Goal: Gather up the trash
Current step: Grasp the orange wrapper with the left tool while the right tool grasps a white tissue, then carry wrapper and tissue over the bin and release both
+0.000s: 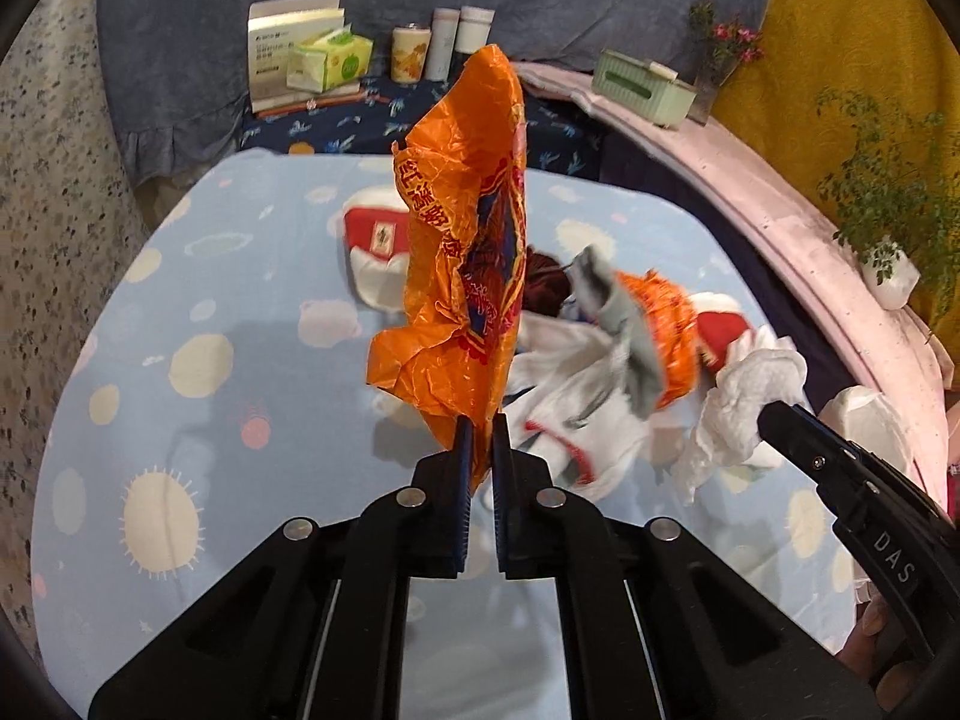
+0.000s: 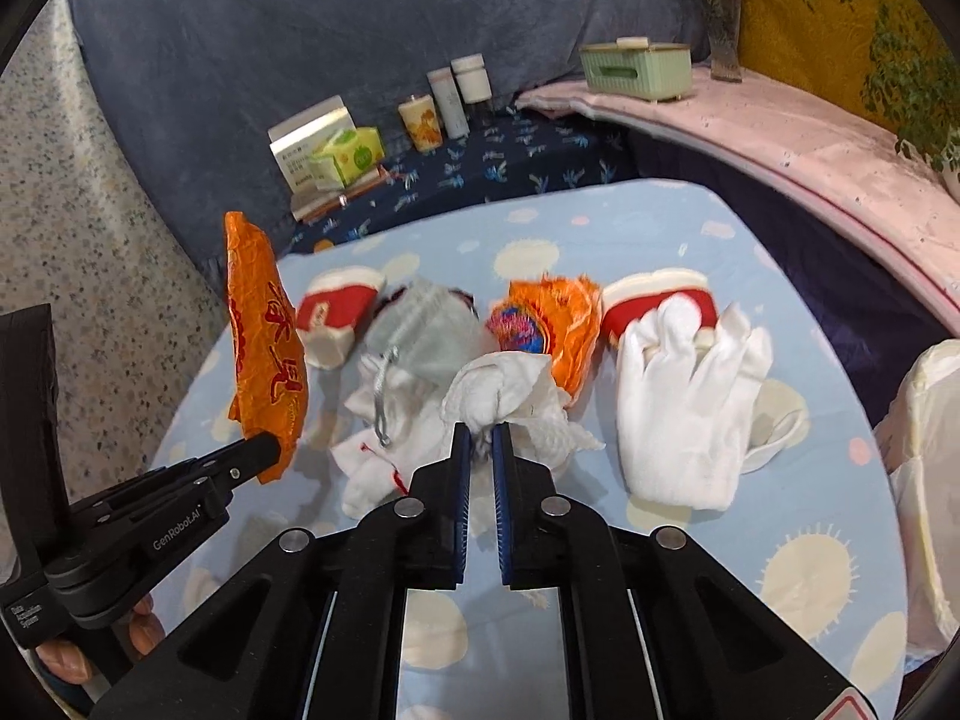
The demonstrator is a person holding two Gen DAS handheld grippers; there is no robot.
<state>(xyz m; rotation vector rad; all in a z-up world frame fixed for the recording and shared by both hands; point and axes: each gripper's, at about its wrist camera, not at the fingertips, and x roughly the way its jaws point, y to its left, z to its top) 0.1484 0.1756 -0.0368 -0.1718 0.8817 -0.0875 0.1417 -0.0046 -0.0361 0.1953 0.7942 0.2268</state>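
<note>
Trash on desk | left wrist: left gripper is pinching orange wrapper, lifting it clear; right gripper is gripping white tissue | right wrist: right gripper is clamping tissue; white glove is lying beside it

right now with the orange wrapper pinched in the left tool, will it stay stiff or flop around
The orange wrapper is probably light and semi-stiff: it stands up above the left tool rather than drooping. Its crinkled film may sway or fold when moved. Only a corner is pinched, so it could slip.
</note>
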